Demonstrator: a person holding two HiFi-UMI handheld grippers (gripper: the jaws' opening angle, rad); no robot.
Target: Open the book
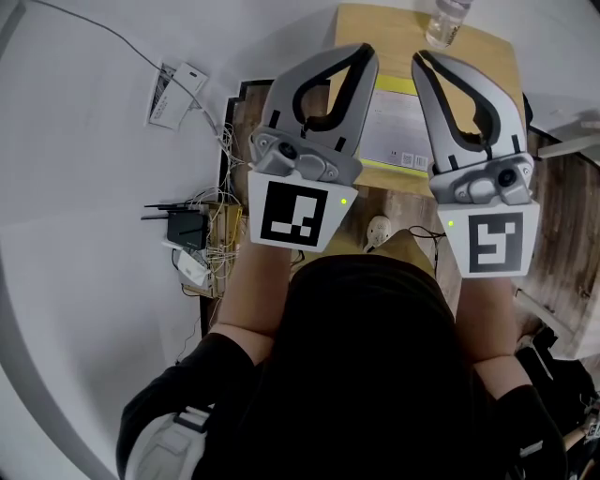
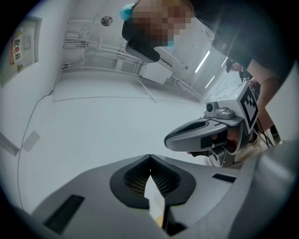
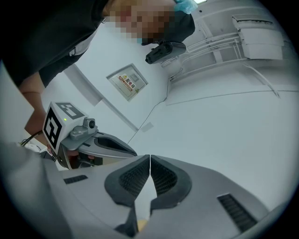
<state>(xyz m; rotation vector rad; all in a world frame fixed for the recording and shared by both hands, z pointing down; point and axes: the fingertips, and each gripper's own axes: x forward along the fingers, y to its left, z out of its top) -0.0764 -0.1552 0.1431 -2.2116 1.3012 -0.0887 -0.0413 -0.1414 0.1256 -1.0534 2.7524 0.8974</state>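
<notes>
Your left gripper [image 1: 364, 54] and right gripper [image 1: 420, 58] both have their jaws closed tip to tip, with nothing between them. Only the head view shows the book [image 1: 394, 127], flat on the table [image 1: 361, 23]. Each gripper view shows wall and the other gripper.

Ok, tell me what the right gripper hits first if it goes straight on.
Nothing close: the right gripper, fingers shut and empty, points at a bare white wall. The way looks free up to that wall, though its distance is unclear.
</notes>
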